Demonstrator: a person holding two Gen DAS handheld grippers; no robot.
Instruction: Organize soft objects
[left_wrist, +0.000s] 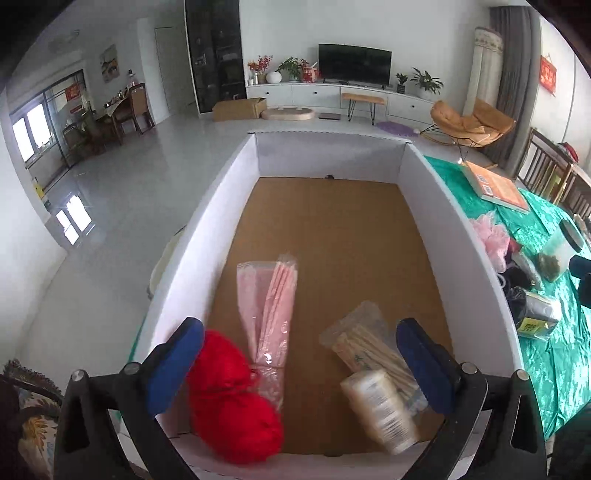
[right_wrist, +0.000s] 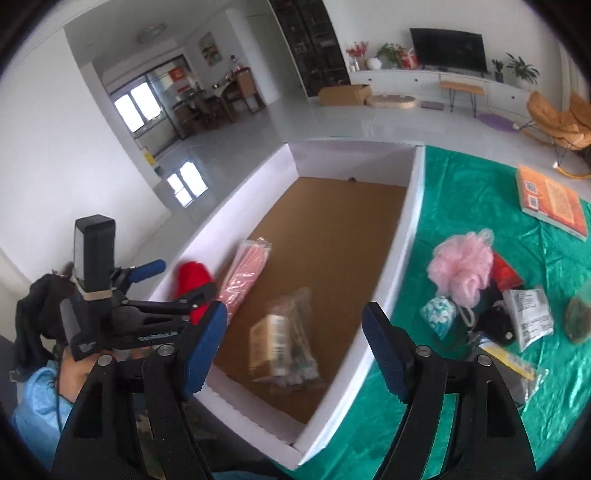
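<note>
Large white-walled cardboard box (left_wrist: 436, 206) with brown floor sits on the green-clothed surface (right_wrist: 461, 192); inside lie a red yarn ball (left_wrist: 229, 398), pink sticks in a clear bag, and a blurred wrapped roll. Left gripper (left_wrist: 299, 365) jaws wide, empty, over the box. Right gripper (right_wrist: 291, 343) jaws open, empty. Drop step looks done. Next: reach the pink mesh bath pouf (right_wrist: 461, 266) outside.

The box (left_wrist: 229, 206) has white walls and a brown floor. In it lie red yarn (left_wrist: 229, 398) and a pink packet (left_wrist: 269, 310). A shiny green cloth (right_wrist: 461, 184) covers the counter, carrying a pink pouf (right_wrist: 461, 266) and an orange book (right_wrist: 554, 199).
</note>
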